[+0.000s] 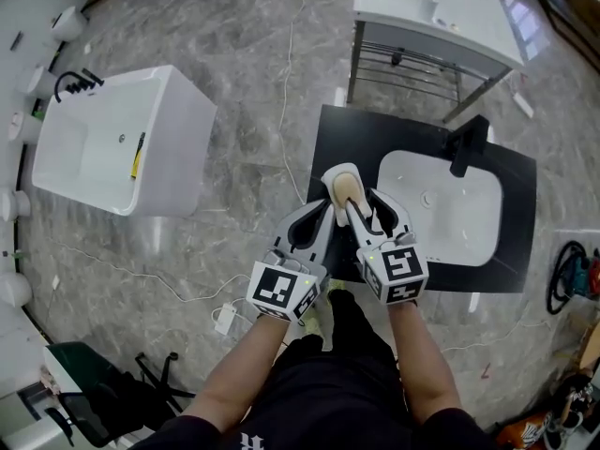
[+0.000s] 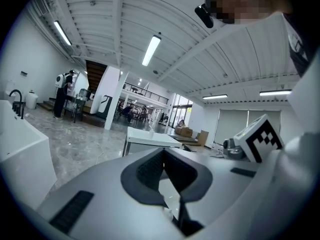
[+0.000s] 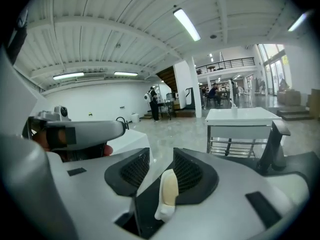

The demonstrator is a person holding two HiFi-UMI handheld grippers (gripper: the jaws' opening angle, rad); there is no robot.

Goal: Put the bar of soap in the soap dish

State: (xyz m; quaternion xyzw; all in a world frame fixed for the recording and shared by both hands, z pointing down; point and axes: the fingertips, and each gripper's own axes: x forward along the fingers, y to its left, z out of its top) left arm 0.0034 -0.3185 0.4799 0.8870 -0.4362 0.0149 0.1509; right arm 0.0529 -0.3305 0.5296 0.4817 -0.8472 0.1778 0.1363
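A white soap dish [image 1: 330, 178] with a tan bar of soap [image 1: 349, 186] in it sits at the tips of my right gripper [image 1: 361, 200], above the near left corner of the black counter [image 1: 352, 134]. In the right gripper view the dish [image 3: 164, 211] and the soap [image 3: 170, 186] stand on edge between the jaws, against the right pad. My right gripper [image 3: 159, 151] is shut on the dish. My left gripper [image 1: 323, 209] is just left of it, shut, with nothing between its jaws [image 2: 163, 151].
The counter holds a white sink basin [image 1: 441, 209] and a black faucet [image 1: 466, 143]. A white bathtub [image 1: 117, 139] stands on the marble floor at the left, a white vanity on a metal frame [image 1: 436, 12] at the top. Cables run across the floor.
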